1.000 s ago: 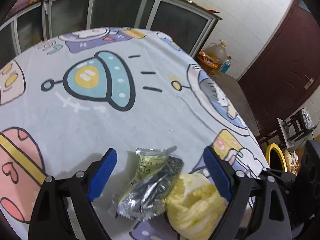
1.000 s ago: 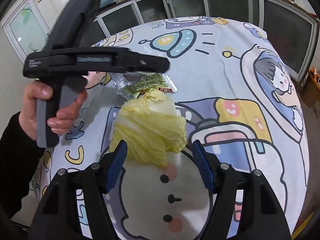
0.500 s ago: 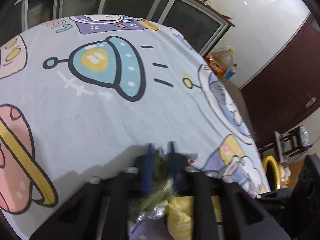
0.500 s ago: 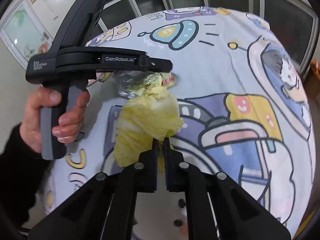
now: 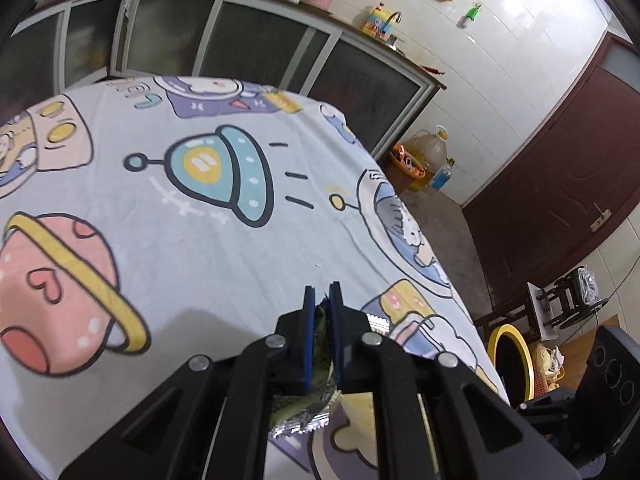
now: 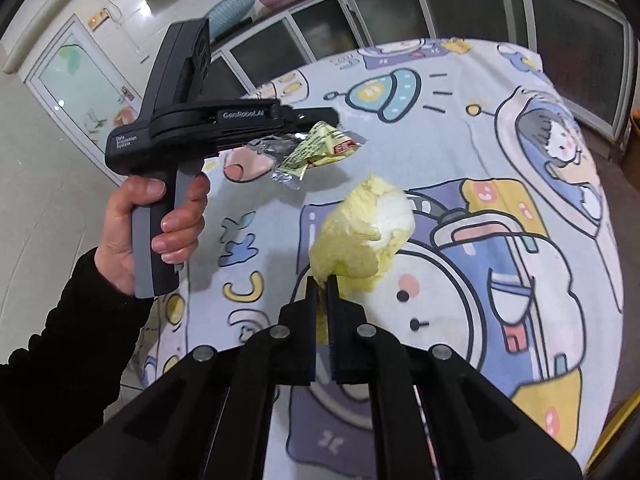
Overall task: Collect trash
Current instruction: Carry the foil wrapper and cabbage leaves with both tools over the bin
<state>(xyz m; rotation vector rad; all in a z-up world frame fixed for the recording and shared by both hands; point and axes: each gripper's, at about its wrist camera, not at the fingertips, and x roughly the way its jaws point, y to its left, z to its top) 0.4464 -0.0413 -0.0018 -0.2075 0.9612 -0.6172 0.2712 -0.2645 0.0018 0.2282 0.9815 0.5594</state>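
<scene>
My left gripper (image 5: 321, 300) is shut on a crumpled silver and yellow-green snack wrapper (image 5: 304, 416), which hangs under its jaws above the cartoon tablecloth (image 5: 200, 248). In the right wrist view the same wrapper (image 6: 316, 146) dangles from the left gripper (image 6: 334, 117), held in a person's hand (image 6: 152, 220). My right gripper (image 6: 321, 286) is shut on the stem end of a pale yellow cabbage leaf (image 6: 364, 232), lifted off the cloth with its shadow below.
A yellow-rimmed bin (image 5: 510, 360) stands on the floor past the table's right edge, with a black stool (image 5: 572, 304) beside it. An oil jug (image 5: 430, 152) and glass-door cabinets (image 5: 240, 48) sit behind the table. A dark door (image 5: 560, 184) is at the right.
Both grippers went from open around the trash to shut on it, then rose. The wrapper and the cabbage leaf have left the tablecloth.
</scene>
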